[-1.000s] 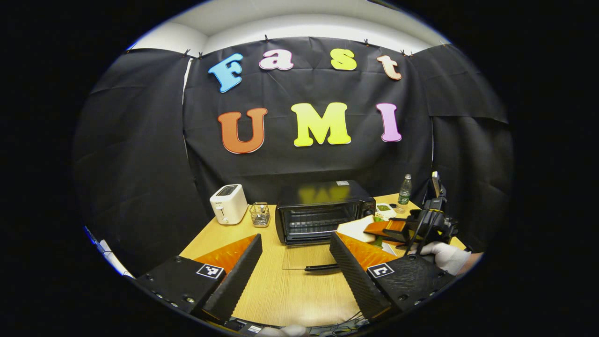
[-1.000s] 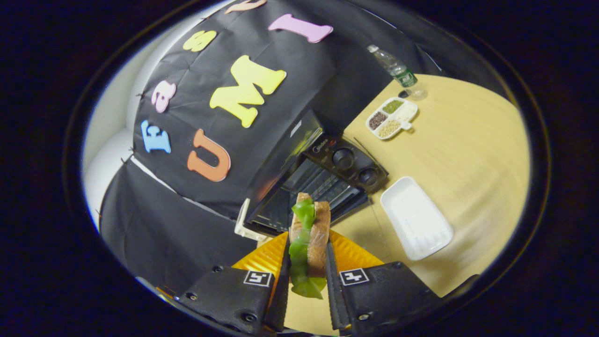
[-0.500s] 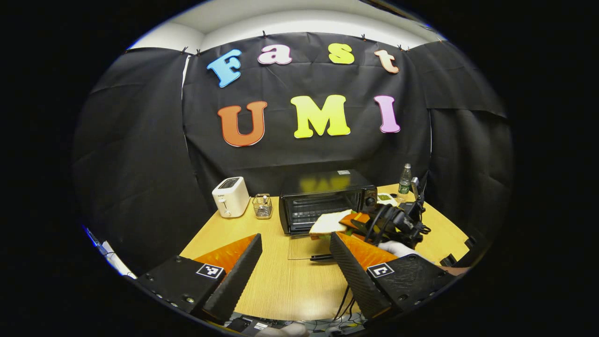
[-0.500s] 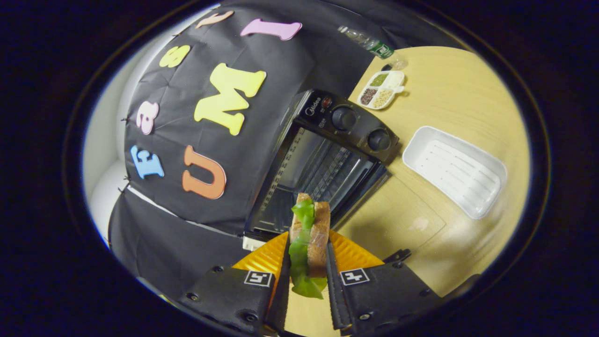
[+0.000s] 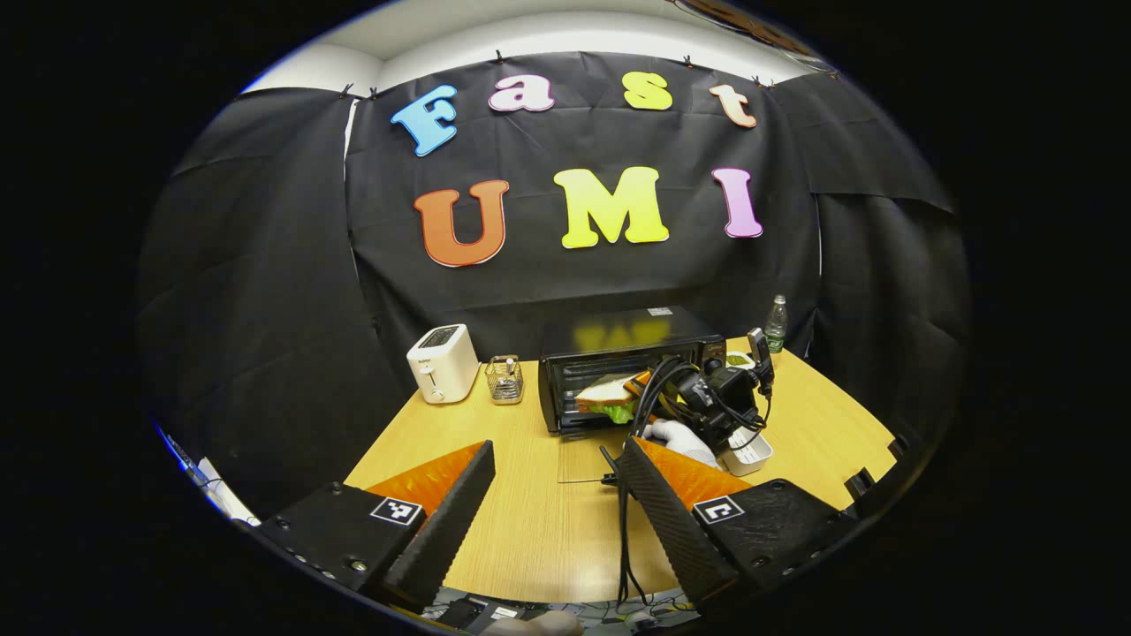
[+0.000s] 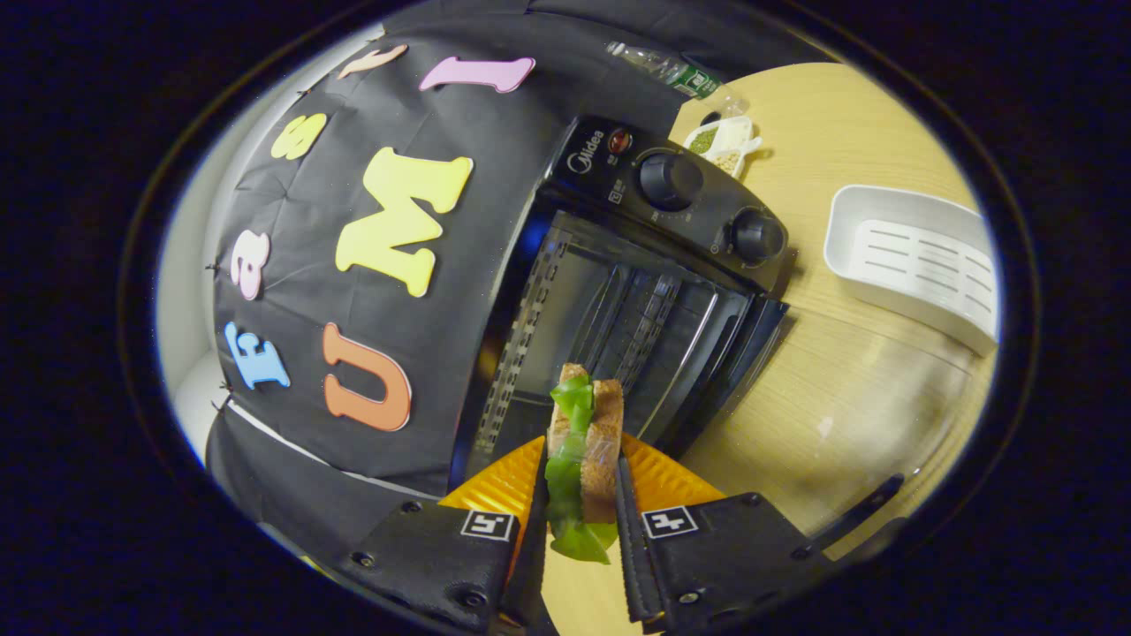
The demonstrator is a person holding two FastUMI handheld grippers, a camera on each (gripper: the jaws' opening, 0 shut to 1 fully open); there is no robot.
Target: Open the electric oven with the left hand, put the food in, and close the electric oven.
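Staged kitchen booth, black cloth wall [image 5: 265,265], wooden table [image 5: 530,530], toaster [image 5: 443,362], electric oven [image 5: 618,353]

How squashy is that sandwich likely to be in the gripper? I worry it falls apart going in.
The sandwich probably compresses easily: bread slices pinched by the right gripper. Its green leaf hangs loose below, so that layer may slip. It looks light and keeps its shape.

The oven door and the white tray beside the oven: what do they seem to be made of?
The oven door, lying open, looks like clear glass: the wooden table grain shows through it, with faint glare. Its dark handle may be plastic. The white tray looks like matte moulded plastic, with slots in its floor; it could be glazed ceramic.
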